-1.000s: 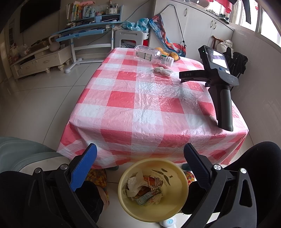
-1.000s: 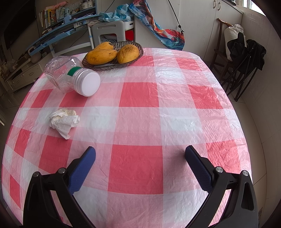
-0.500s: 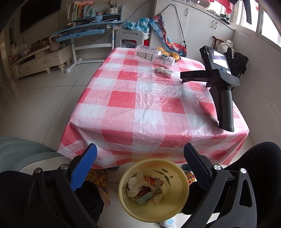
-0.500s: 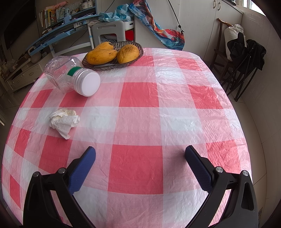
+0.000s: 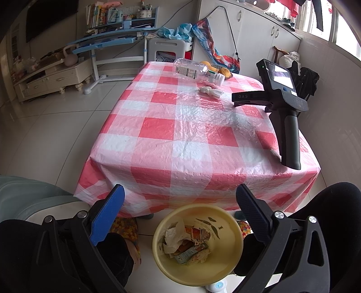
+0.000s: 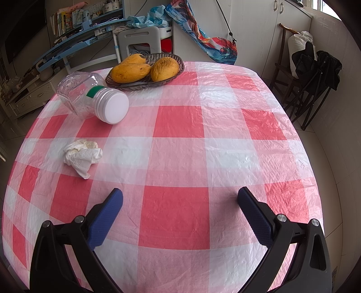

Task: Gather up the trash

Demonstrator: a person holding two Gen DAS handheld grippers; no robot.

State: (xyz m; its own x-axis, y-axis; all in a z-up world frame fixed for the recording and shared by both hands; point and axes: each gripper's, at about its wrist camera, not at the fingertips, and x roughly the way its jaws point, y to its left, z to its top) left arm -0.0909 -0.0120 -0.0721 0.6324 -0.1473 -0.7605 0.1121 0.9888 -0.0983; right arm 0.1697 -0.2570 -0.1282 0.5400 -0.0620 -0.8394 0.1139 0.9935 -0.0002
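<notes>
both spread wide: left gripper [image 5: 179,193] above yellow plastic trash bin [image 5: 227,259] at bottom centre, right gripper [image 6: 180,196] lower centre, crumpled white tissue [image 6: 82,156] left of it.

Home living room, checked tablecloth [image 5: 180,126], bookshelf [image 5: 117,15]

The floor [image 5: 56,126] is pale, glossy tile that reflects daylight. At the upper right of the left wrist view, windows [image 5: 340,29] let in bright light above a run of white cabinets [image 5: 252,42]. In the upper left a dark screen [image 5: 47,18] hangs on the wall over a low cream sideboard [image 5: 52,78]. Beside it stands a blue and white desk [image 5: 112,42] with a shelf of books [image 5: 99,15] on top. A white plastic stool [image 6: 140,41] sits behind the table [image 6: 225,144], which wears a red and white checked cloth. At the right edge, dark clothing, perhaps jackets, drapes over a wooden chair [image 6: 284,67].
</notes>
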